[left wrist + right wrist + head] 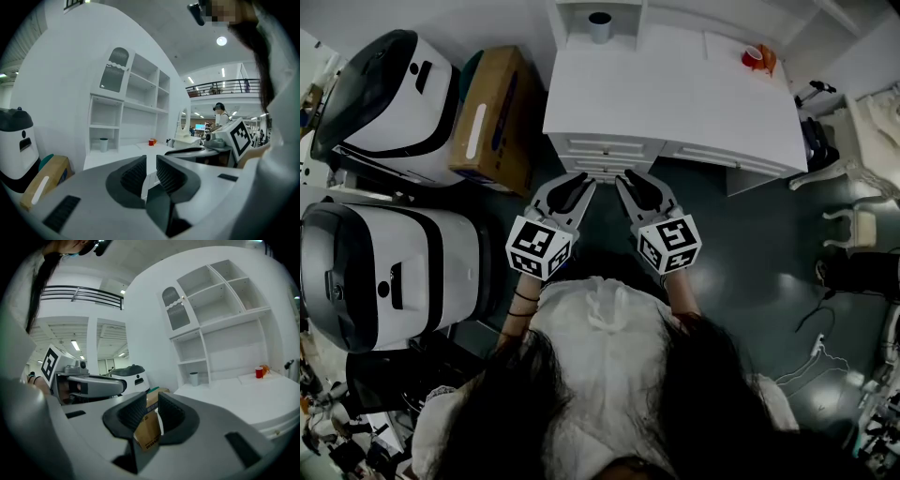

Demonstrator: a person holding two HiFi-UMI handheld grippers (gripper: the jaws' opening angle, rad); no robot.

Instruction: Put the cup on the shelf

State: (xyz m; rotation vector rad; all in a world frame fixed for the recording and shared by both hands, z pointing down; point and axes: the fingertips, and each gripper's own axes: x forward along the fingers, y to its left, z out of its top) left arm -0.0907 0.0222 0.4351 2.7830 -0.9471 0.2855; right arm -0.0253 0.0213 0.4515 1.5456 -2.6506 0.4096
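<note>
Both handheld grippers, left (pixel 579 184) and right (pixel 630 182), point side by side at the white desk's (pixel 675 94) drawers, their jaws closed to a slit and empty. The grey cylindrical cup (pixel 600 26) stands upright in the lowest left compartment of the white shelf (pixel 565 23).

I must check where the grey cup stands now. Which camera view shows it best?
The right gripper view: the grey cup stands upright, seen from the side, in the lowest shelf compartment. The left gripper view shows a similar side view. The head view shows only its dark mouth from above.
</note>
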